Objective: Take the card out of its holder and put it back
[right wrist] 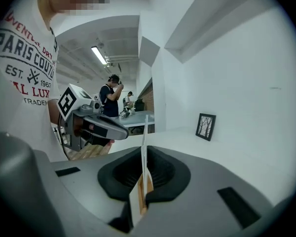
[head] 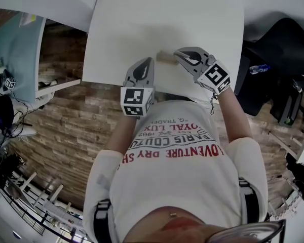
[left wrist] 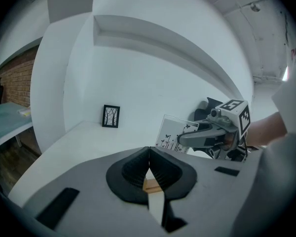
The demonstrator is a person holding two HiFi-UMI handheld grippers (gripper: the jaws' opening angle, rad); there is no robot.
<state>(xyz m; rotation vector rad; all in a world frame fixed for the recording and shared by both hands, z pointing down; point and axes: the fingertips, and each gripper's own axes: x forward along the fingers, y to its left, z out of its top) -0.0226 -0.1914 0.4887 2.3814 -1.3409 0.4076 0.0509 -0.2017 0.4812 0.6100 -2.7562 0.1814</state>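
On the white table [head: 167,19] a small wooden card holder [head: 165,58] lies between my two grippers. My left gripper [head: 148,61] comes in from the left, and its jaws [left wrist: 149,154] are shut on one end of the holder [left wrist: 150,184]. From the right, my right gripper [head: 178,54] is shut on a clear card [left wrist: 170,132] printed with dark trees and butterflies. In the right gripper view the card [right wrist: 143,137] stands edge-on between the pads, just above the holder [right wrist: 144,189]. Whether the card's lower edge sits in the slot is hidden.
A small black-framed picture [left wrist: 111,116] stands further back on the table near the wall. Dark chairs and bags [head: 278,49] crowd the right side. A pale blue table [head: 17,44] is off to the left. People [right wrist: 111,98] stand in the background.
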